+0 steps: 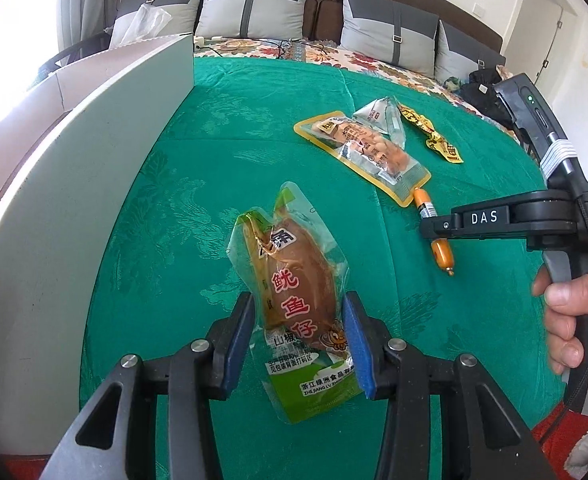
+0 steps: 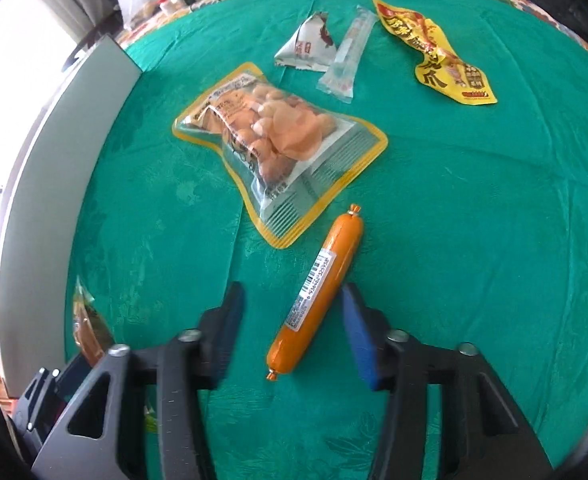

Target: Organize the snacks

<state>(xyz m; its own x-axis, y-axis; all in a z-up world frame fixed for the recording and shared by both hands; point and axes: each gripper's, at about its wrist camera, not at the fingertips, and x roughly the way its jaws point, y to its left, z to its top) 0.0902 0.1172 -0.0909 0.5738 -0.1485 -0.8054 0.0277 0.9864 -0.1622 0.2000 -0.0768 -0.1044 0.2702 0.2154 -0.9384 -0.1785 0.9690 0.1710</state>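
Observation:
My left gripper (image 1: pixel 298 320) is shut on a squid snack packet (image 1: pixel 294 300), brown with red characters and a green end, and holds it above the green cloth (image 1: pixel 198 208). My right gripper (image 2: pixel 290 316) is open, its jaws either side of an orange sausage (image 2: pixel 318 292) that lies on the cloth; the right pad is close to it. The right gripper also shows in the left wrist view (image 1: pixel 438 228), over the sausage (image 1: pixel 440 248). A yellow-edged packet of round snacks (image 2: pixel 278 144) lies beyond the sausage.
A white box wall (image 1: pixel 74 200) stands at the left of the cloth. A white triangular packet (image 2: pixel 306 44), a clear stick packet (image 2: pixel 346 60) and a yellow chicken-feet packet (image 2: pixel 442 52) lie at the far side. Pillows (image 1: pixel 250 8) line the bed behind.

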